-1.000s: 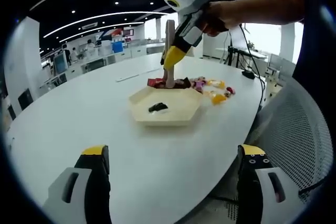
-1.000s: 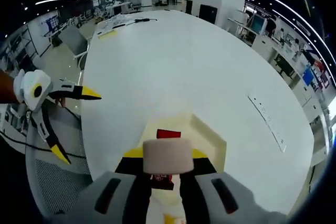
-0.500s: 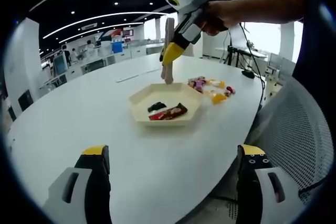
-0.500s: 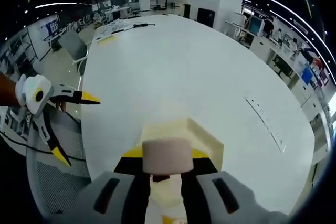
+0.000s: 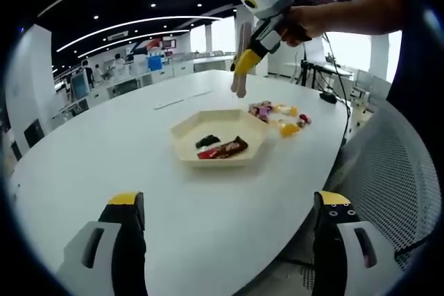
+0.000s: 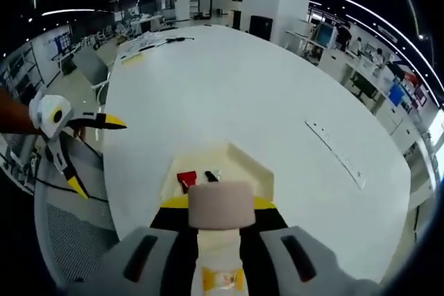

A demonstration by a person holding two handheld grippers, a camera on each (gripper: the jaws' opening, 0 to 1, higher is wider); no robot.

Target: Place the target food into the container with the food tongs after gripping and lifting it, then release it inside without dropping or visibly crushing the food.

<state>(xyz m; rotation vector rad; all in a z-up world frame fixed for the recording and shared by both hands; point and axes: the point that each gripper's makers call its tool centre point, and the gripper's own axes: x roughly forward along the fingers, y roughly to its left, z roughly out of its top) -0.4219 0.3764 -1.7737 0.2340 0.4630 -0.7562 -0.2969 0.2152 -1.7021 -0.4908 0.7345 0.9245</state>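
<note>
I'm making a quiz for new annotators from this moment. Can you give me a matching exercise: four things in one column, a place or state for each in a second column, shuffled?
Things:
1. red-wrapped snack
2. tongs
3. left gripper
4. loose snack pile

Places or states:
A. on the table beyond the tray
B. jaws wide apart, low over the near table edge
C. lying in the hexagonal tray
D. raised above the table, clamped in the right gripper

Pairs: 1-C, 2-D, 3-B, 4-A

Left gripper view sits low at the near edge of the round white table [image 5: 104,150], facing across it from well back, while right gripper view looks steeply down from close above; both take in the cream hexagonal tray [image 5: 187,145] [image 6: 239,164].
</note>
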